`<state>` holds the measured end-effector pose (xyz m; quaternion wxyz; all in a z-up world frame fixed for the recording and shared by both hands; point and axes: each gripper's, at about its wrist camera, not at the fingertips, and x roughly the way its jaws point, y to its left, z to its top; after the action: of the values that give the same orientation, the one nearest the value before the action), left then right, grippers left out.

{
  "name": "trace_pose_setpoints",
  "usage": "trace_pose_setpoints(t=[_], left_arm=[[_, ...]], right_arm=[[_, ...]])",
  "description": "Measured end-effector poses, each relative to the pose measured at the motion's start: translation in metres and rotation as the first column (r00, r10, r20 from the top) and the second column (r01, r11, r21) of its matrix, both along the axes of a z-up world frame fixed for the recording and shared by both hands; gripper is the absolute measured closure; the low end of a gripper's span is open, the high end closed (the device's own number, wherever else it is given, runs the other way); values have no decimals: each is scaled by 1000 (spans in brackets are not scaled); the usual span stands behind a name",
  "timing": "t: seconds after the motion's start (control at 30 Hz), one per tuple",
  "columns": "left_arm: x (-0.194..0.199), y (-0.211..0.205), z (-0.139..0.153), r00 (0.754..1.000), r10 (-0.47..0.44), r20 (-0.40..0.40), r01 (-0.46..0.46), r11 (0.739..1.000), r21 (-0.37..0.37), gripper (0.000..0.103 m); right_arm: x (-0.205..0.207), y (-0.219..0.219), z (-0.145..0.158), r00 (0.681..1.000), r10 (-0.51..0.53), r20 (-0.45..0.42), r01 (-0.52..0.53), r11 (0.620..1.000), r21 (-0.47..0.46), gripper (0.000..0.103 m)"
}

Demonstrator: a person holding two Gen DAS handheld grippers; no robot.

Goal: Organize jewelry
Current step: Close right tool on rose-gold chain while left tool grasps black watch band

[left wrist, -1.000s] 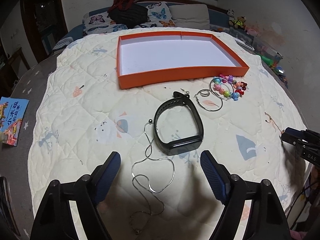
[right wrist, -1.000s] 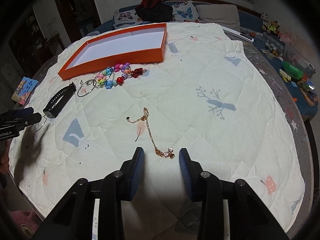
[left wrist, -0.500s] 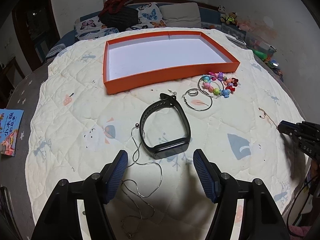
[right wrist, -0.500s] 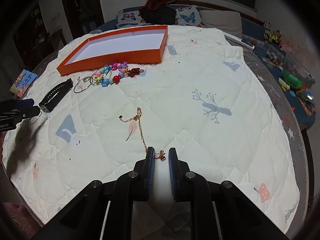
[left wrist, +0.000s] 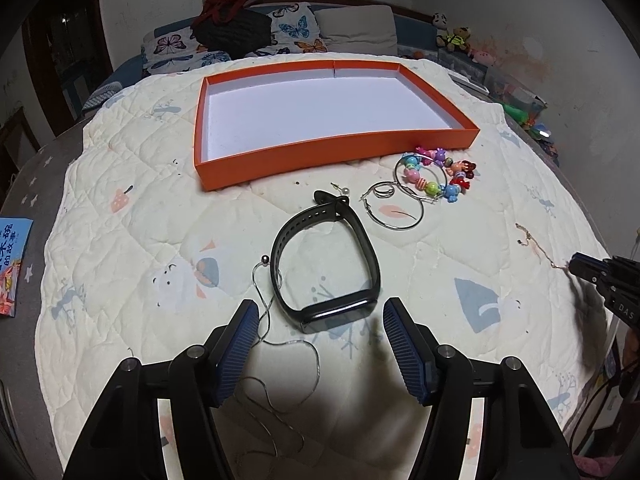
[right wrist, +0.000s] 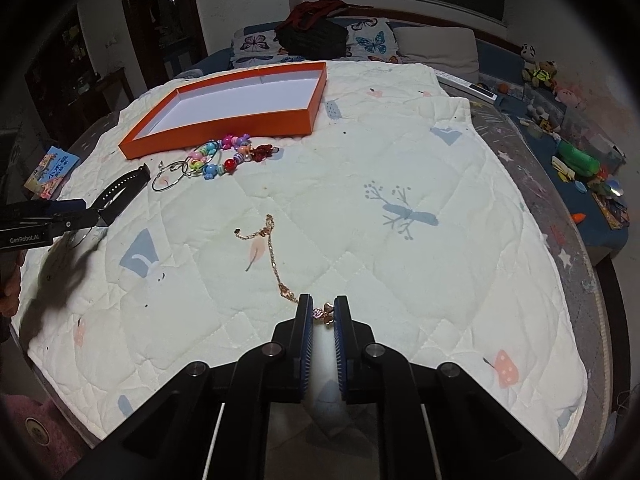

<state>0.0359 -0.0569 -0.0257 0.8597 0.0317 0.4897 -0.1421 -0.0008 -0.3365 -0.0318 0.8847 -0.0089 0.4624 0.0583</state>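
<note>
A pale quilt (right wrist: 400, 152) covers the whole work surface, giving the small pieces a soft bed where they lie flat and do not roll. At its far side sits the orange tray (left wrist: 332, 158), shallow, white inside and with nothing in it yet; it is likely the place meant for the jewelry, so none of the sorting looks done.

The loose pieces lie in a band just near of the tray. A black band (left wrist: 326, 264) lies as an open loop at the middle of the left wrist view, between the tips of the left gripper (left wrist: 316, 344), whose jaws stand apart and hold nothing. I judge it is lined up to close on the band. A thin silver chain (left wrist: 280, 356) trails from the band's left side toward the near edge.

To the right are a bead bracelet (left wrist: 436, 176) and hoops (left wrist: 394, 210), touching each other.

Farther right, well apart from these, lies the gold chain (right wrist: 272, 248). The right gripper (right wrist: 323, 316) has just been closing and now pinches its charm (right wrist: 324, 314) at the chain's near end, a sensible hold, since the charm is the bulkiest part of the thin chain.
</note>
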Motion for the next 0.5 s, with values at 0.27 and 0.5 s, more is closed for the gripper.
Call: trace_pose_setpoints(t=[0.27,0.5], left_arm=[[14,-6,-9,998,23,-54,-26,999,-45,34],[22,-6,-17,993,86,-80,-91,994,-58,34]], right_arm=[[0,2,-5,1000,7,-6,-7,1000,-1,90],[0,1,-7,1000,7,-4,-7,1000,3,90]])
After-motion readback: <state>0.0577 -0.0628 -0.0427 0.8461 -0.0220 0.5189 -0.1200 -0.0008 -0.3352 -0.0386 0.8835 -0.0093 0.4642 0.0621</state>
